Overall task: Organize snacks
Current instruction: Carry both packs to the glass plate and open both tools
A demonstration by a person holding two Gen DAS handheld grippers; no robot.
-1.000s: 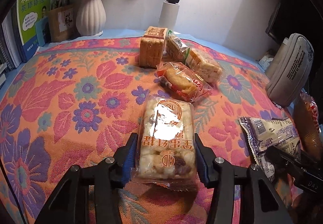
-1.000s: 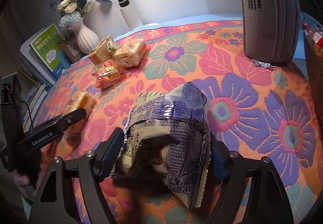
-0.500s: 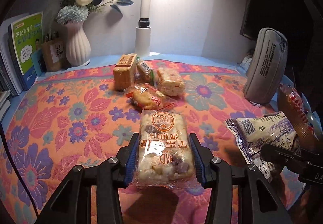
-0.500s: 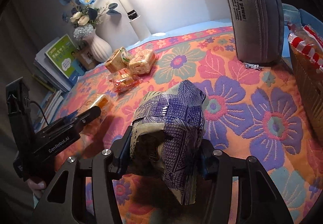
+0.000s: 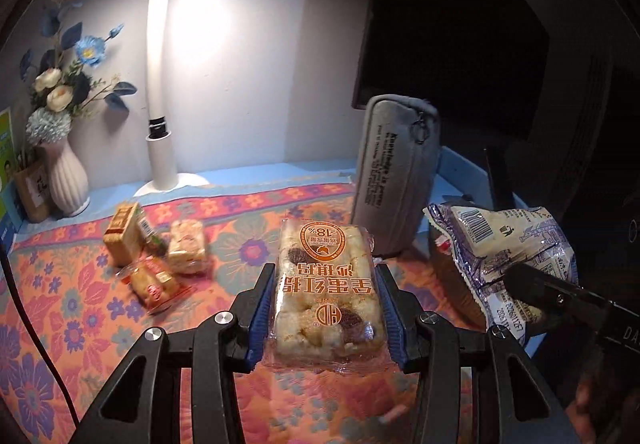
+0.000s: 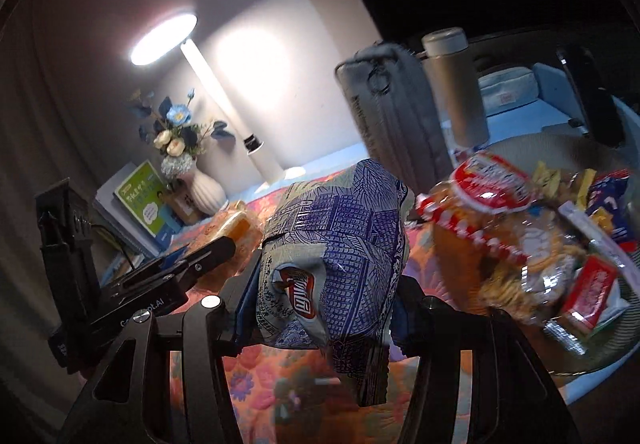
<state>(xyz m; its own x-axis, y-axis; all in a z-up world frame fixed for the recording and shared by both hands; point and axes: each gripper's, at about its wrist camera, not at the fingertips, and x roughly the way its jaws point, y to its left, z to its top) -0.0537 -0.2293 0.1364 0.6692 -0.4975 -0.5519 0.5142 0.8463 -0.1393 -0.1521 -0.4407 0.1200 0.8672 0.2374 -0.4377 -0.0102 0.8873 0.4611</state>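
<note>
Grey pencil case upright, w/ snack basket beside it. Left gripper clamps rice-cake pack, long axis toward the case; right gripper clamps blue-print snack bag near case.

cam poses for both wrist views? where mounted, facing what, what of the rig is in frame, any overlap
Left wrist: behind the left gripper, looking along its fingers over the floral cloth to the lamp and wall; the jaws clamp the orange snack pack; right gripper's tip at the right edge.
Right wrist: behind the right gripper, tilted, facing the snack basket; the jaws clamp the purple bag; left gripper at left.
Shared: lamp, vase, grey pouch, both held snacks.
</note>
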